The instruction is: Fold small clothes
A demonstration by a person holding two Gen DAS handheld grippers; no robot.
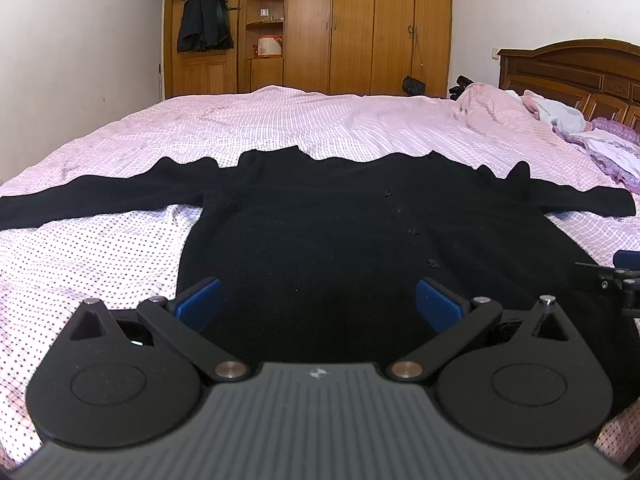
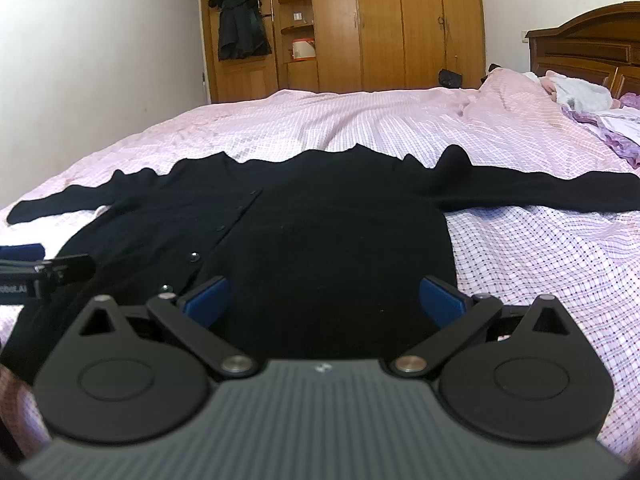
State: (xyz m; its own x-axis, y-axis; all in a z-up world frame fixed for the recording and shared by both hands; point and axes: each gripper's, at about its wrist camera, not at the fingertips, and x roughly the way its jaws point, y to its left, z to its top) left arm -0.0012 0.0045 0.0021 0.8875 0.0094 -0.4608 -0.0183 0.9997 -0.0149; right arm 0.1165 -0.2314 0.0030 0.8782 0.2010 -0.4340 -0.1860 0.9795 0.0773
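A black cardigan (image 1: 320, 232) is spread flat on the bed (image 1: 100, 248), sleeves outstretched. The left gripper (image 1: 318, 304) and right gripper (image 2: 324, 300) are held spread wide at its near hem, gripping nothing.

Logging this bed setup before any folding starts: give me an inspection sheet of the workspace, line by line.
Surface: bed under a pink checked sheet, wrinkled.
Job's things: black cardigan spread flat, buttoned, both sleeves stretched out sideways.
Clutter: crumpled pink and purple bedding near the headboard.
Grippers: left claw and right claw both open, poised over the cardigan's lower hem, holding nothing.
Cables: nothing seen.
Surroundings: wooden wardrobe, dark garment hanging on it, small black bag.
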